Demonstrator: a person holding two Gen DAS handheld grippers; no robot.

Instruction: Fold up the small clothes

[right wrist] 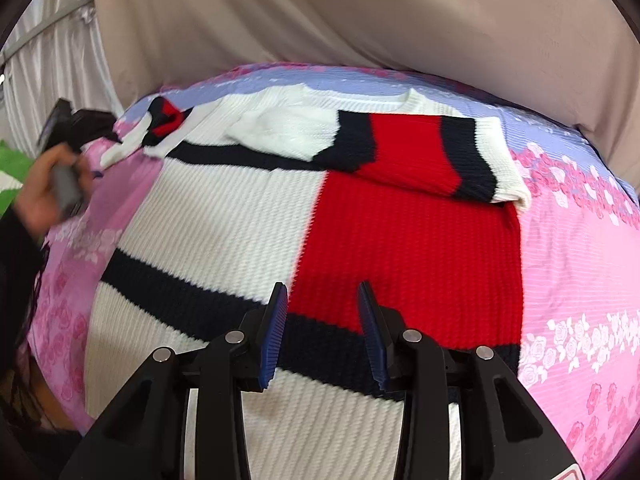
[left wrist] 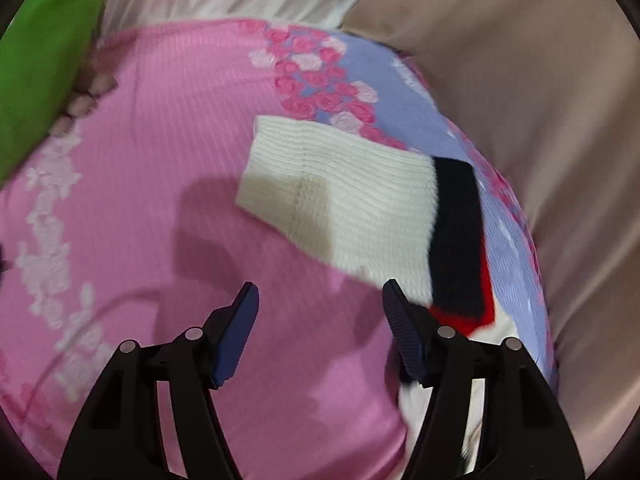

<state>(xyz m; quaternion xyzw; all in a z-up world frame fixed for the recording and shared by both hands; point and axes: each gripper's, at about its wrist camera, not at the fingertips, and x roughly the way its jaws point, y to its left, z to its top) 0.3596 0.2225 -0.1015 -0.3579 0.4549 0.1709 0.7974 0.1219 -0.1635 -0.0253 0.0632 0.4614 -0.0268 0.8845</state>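
A small knit sweater, white with a red panel and navy stripes, lies flat on a pink floral bed sheet. Its right sleeve is folded across the chest. Its left sleeve stretches out to the side, white with a navy and red cuff band. My left gripper is open and empty just above the near edge of that sleeve. In the right wrist view it shows at the far left, held by a hand. My right gripper is open and empty over the sweater's lower hem.
A beige curtain hangs behind the bed. A green object sits at the left edge of the left wrist view. The sheet turns lilac with pink roses toward the far edge.
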